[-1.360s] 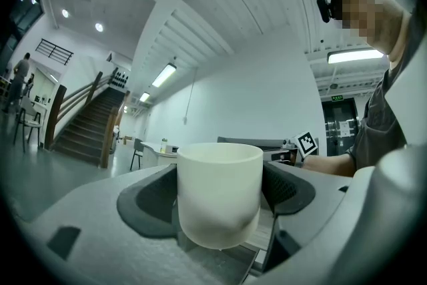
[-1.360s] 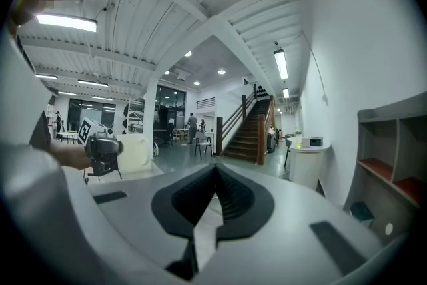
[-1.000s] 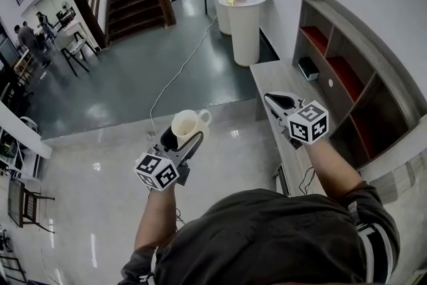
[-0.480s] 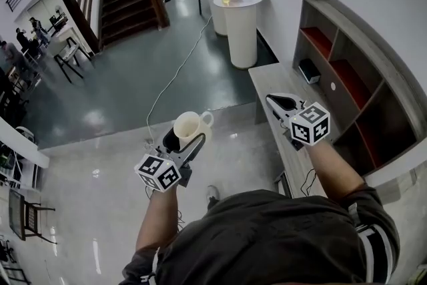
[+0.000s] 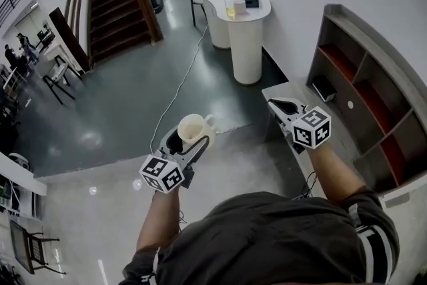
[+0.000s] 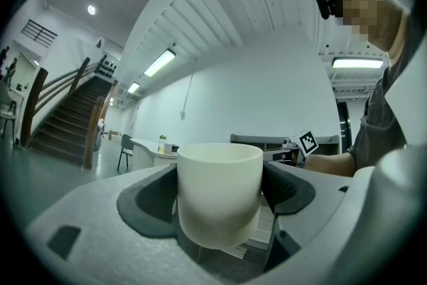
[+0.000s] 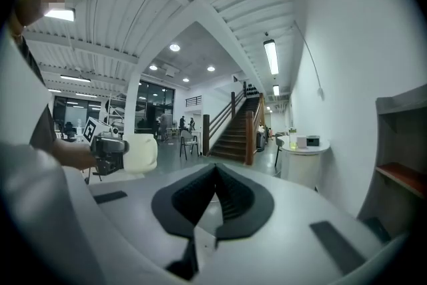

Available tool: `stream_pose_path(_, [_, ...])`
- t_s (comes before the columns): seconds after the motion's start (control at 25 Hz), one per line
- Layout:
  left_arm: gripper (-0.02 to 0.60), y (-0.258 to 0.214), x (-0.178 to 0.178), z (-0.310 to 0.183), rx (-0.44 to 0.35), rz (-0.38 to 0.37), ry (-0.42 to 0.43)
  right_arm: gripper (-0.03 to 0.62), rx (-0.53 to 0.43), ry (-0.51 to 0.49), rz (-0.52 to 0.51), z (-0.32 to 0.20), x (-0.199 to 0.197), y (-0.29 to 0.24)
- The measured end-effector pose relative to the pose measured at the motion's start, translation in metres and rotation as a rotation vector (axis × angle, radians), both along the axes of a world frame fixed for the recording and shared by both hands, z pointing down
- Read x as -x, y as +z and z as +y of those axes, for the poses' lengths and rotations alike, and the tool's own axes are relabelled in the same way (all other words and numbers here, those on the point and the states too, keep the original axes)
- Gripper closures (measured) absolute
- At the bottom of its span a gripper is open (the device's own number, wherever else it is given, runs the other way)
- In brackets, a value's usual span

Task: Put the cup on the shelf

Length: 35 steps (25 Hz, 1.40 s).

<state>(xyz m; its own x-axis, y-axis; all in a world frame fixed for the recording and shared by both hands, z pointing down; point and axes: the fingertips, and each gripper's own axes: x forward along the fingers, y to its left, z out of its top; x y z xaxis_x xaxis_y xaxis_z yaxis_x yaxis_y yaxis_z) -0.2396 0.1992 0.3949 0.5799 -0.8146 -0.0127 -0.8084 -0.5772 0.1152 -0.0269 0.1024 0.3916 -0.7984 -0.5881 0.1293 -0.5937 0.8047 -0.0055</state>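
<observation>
Here's the cup (image 6: 219,193), cream-coloured and upright with its mouth open to the ceiling, pinched between the two dark pads of the left hand-held gripper (image 5: 189,142), one pad on each side of its wall. It hangs in mid-air over the glossy floor (image 5: 120,97), with nothing beneath it to take its weight. From the head view its small handle points away from the person and slightly right. Over on the other side, the right hand-held gripper (image 7: 215,190) has its jaws pressed together on nothing at all, and it hovers above the near end of the low tabletop (image 5: 337,137) that runs along the wall. Now the relation that matters: the shelf (image 5: 377,43), with its open compartments, some lined in red, stands well apart from the cup, off to the cup's right and a little ahead, past the right hand-held gripper. So the empty hand is the nearer one, yet the load sits in the far one. My read is that the carry is under way but placement is not yet begun. The left arm would need to swing rightward across the body, keeping the cup upright, to reach a compartment.
</observation>
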Motion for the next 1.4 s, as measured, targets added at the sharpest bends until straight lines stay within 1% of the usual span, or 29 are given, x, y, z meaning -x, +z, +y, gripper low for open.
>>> stream_pose_path(0.16, [0.190,-0.017,0.055,-0.061,-0.017,-0.010,0.022,0.603,-0.012,0.017,-0.022,-0.056,0.051,-0.015])
stream_pose_path(0.28, [0.190,-0.022,0.086,-0.099,-0.022,-0.013,0.036,0.603,-0.013,0.025,-0.026,-0.091,0.080,-0.017])
stream_pose_path(0.44, [0.190,-0.019,0.110,-0.141,-0.017,-0.011,0.057,0.603,-0.005,0.030,-0.022,-0.130,0.105,-0.012])
stream_pose_path(0.6, [0.190,-0.013,0.121,-0.179,0.000,-0.003,0.061,0.603,0.013,0.029,-0.015,-0.167,0.117,-0.006])
stream_pose_path(0.8, [0.190,0.000,0.115,-0.232,0.025,-0.003,0.036,0.603,0.023,0.004,-0.015,-0.224,0.111,0.003])
stream_pose_path(1.0, [0.190,0.005,0.091,-0.294,0.020,-0.018,-0.024,0.603,0.011,-0.070,-0.022,-0.303,0.094,0.009])
stream_pose_path(1.12, [0.190,0.007,0.071,-0.336,0.019,0.014,-0.082,0.603,0.006,-0.130,-0.020,-0.353,0.081,0.010])
stream_pose_path(1.24, [0.190,0.007,0.053,-0.368,0.028,0.036,-0.115,0.603,0.004,-0.171,-0.006,-0.392,0.071,0.007])
stream_pose_path(1.32, [0.190,0.006,0.047,-0.385,0.037,0.046,-0.130,0.603,0.009,-0.183,-0.015,-0.413,0.067,0.006])
stream_pose_path(1.4, [0.190,0.005,0.050,-0.398,0.040,0.041,-0.143,0.603,0.009,-0.190,-0.026,-0.428,0.070,0.005])
